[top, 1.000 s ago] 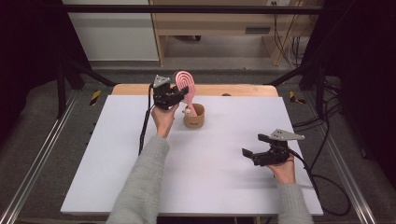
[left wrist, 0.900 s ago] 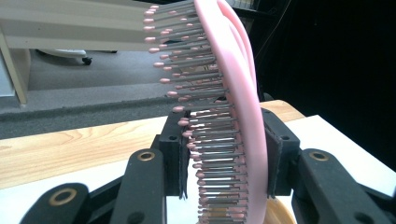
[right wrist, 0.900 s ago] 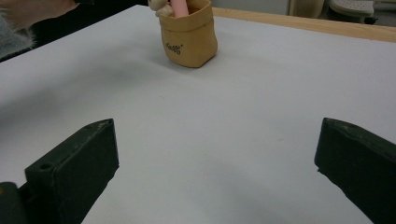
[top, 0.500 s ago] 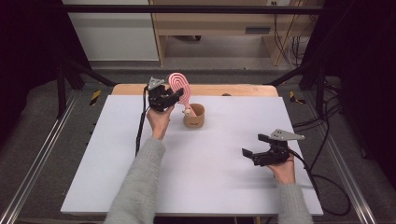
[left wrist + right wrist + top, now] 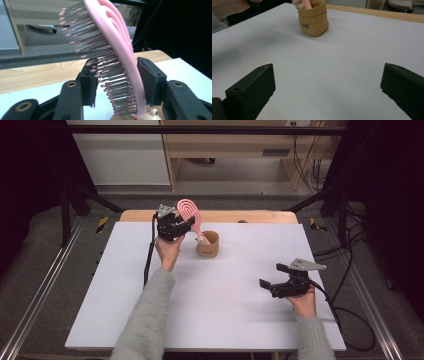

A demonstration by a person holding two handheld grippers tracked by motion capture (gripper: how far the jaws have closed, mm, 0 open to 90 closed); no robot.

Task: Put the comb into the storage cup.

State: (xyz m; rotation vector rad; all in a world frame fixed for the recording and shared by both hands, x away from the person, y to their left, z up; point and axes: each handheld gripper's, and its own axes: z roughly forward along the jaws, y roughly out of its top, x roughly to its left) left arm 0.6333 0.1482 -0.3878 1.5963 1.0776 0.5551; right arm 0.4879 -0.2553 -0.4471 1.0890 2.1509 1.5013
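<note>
Item: pink hairbrush, handle down in tan pouch, head leaning left above pouch rim.
Left gripper: just left of pouch; jaws just been opening, brush head between them, pads no longer pressing; bristles brush left pad.
Brush leans further left than moment ago.
Right gripper: well right of pouch, jaws spread, nothing held.
Judgement: release underway; brush deposited.

hairbrush: pink body, grey bristles with pink tips | pouch: tan, small dark lettering | table: white top, pale wood far edge | left gripper: black | right gripper: black, grey plate | sleeves: light grey knit
</note>
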